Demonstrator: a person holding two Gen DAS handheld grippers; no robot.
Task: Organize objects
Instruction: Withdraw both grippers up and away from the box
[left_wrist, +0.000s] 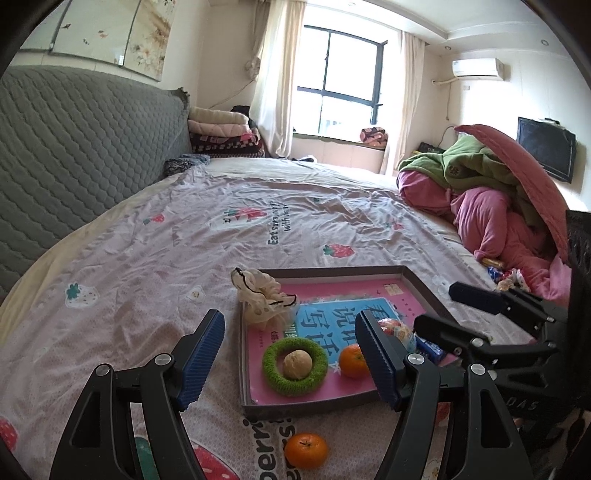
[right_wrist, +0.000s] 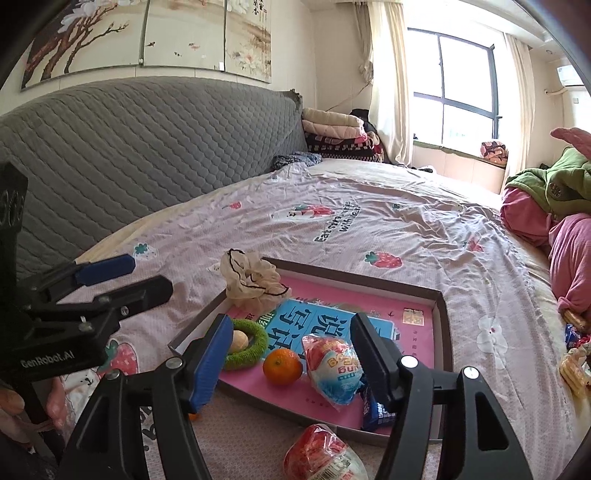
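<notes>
A shallow brown tray lies on the bed with a pink book flat inside it. On the book rest a cream scrunchie, a green ring around a walnut, an orange, a red-and-white snack packet and a blue wrapper. A second orange and a second packet lie on the sheet in front of the tray. My left gripper is open and holds nothing. My right gripper is open above the packet, its pads off it.
A grey quilted headboard runs along the left. Pink and green bedding is heaped at the right, with loose snacks by the bed's edge. Folded blankets sit at the far corner. A hand grips the left tool.
</notes>
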